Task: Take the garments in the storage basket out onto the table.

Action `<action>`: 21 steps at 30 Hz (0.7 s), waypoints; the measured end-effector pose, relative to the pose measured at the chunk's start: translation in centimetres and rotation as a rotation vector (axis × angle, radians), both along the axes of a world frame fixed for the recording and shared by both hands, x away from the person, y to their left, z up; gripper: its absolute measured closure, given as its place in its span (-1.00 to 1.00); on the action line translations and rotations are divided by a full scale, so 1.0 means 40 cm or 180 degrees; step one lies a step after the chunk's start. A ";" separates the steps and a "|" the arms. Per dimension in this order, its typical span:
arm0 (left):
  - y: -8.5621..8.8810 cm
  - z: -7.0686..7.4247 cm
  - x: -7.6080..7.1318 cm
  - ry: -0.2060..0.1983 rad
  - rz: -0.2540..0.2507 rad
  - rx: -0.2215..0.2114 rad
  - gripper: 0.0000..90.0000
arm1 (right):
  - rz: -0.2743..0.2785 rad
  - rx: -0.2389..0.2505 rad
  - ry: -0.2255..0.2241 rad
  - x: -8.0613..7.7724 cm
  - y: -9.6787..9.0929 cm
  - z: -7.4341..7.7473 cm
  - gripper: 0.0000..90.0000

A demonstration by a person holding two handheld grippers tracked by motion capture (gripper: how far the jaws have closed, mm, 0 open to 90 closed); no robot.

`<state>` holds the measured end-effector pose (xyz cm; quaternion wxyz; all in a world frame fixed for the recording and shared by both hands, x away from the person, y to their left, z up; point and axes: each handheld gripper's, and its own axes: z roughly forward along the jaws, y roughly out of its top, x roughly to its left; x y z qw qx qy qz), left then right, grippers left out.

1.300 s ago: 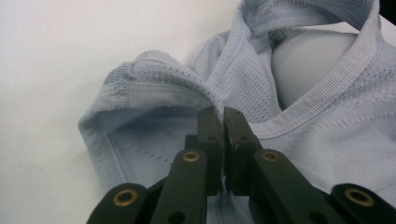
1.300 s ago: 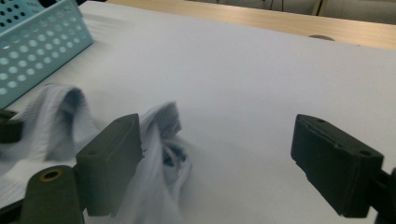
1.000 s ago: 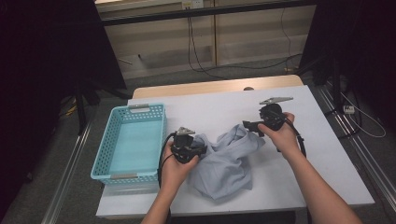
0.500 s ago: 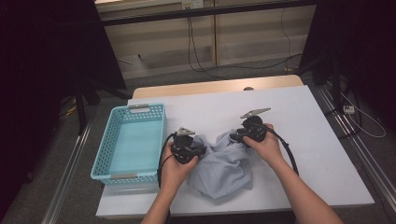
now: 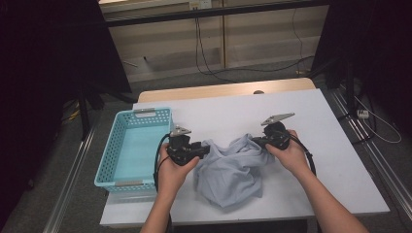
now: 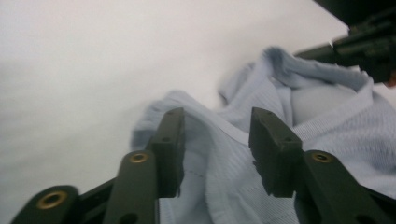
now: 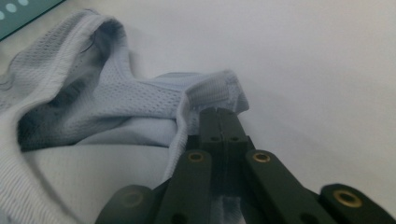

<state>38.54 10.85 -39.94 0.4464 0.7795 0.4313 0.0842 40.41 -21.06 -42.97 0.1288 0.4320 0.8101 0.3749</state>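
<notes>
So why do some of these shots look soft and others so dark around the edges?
High view: the white table is lit, the room around it nearly black. Left gripper view: the jaws are sharp, the light blue garment and tabletop behind them blurred. Right gripper view: the garment's mesh is crisp, the nearest gripper parts soft.

You had the crumpled garment on the table, low in the frame's centre. The basket stood to its left, your left gripper between them, your right gripper at the garment's upper right edge, apparently touching.
</notes>
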 end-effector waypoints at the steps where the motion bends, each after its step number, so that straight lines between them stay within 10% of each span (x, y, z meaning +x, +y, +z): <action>1: 0.005 0.003 0.002 0.0008 0.0035 -0.0016 0.24 | 0.0003 0.0004 -0.0006 -0.006 -0.006 0.002 1.00; 13: -0.036 -0.018 0.075 -0.0037 0.0170 0.0232 0.15 | 0.0024 0.0131 -0.0066 -0.058 -0.054 0.016 1.00; 21: -0.072 -0.094 0.115 0.0203 0.0164 0.0513 0.22 | 0.0007 0.0196 -0.0068 -0.060 -0.061 0.017 1.00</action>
